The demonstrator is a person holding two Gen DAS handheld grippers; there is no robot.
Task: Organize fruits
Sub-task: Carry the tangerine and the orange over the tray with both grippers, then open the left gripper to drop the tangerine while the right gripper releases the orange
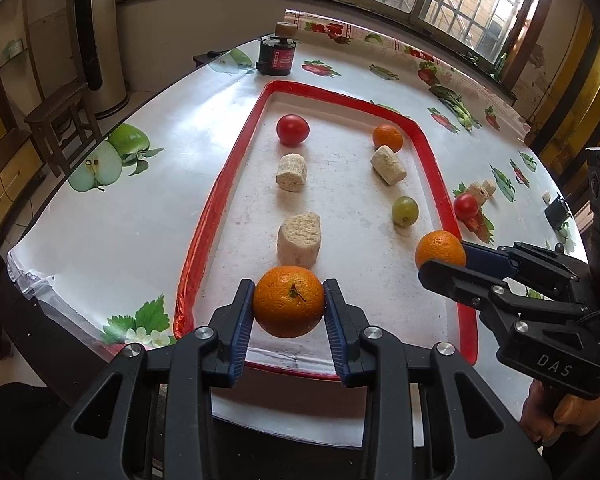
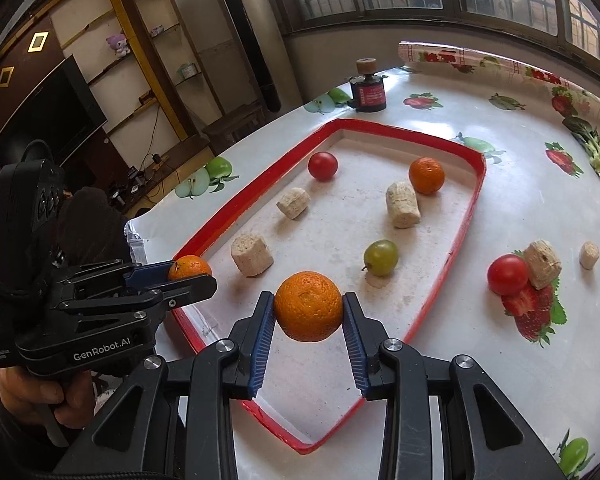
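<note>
My left gripper (image 1: 288, 307) clamps an orange (image 1: 288, 301) at lower center; my right gripper (image 2: 309, 314) clamps another orange (image 2: 309, 306), both over the red-rimmed tray (image 1: 220, 184).

The right gripper (image 1: 440, 258) body carries raised letters "DAS". The left gripper (image 2: 192, 276) body reads "GenRobot.AI", with small unreadable print beside it. The red label on the black canister (image 1: 276, 58) is illegible.
</note>
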